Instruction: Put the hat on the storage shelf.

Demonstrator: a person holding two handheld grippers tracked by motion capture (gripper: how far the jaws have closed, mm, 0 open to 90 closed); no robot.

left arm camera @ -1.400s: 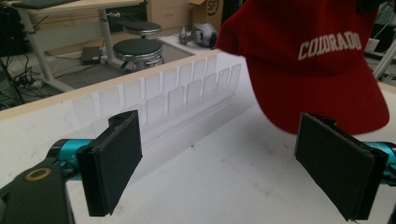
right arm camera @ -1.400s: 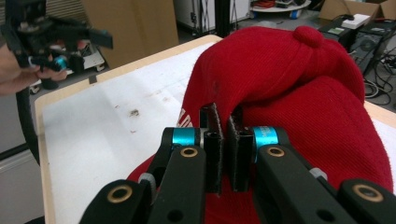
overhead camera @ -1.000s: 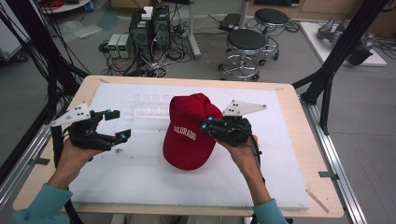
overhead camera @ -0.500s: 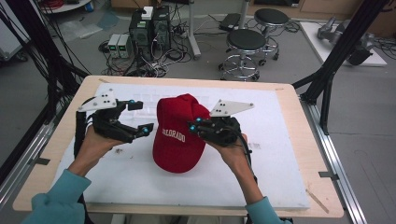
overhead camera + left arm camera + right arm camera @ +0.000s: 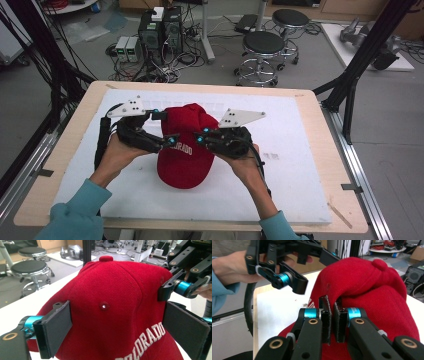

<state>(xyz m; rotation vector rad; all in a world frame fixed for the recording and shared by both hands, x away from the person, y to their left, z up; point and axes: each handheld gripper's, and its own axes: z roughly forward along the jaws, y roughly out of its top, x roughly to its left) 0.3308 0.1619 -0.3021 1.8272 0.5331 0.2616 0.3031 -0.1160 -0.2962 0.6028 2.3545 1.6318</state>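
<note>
On the white table (image 5: 300, 200), the right gripper (image 5: 201, 139) pinches the red cap (image 5: 185, 167) at three o'clock while the spread left gripper (image 5: 167, 131) at nine could nudge it loose.

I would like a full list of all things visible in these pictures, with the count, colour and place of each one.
cap: one, red with white lettering, on the middle of the pad, between the two grippers
foam pad: one, white, covering most of the table top
table: one, light wood edge, under the pad
stools: two, dark round seats on metal legs, on the floor beyond the table
computer towers: two, black, on the floor beyond the table, among cables
left gripper: one, black with blue parts, jaws open around the cap's side
right gripper: one, black with blue parts, pinching a fold of the cap
sleeves: two, teal, at the bottom edge
</note>
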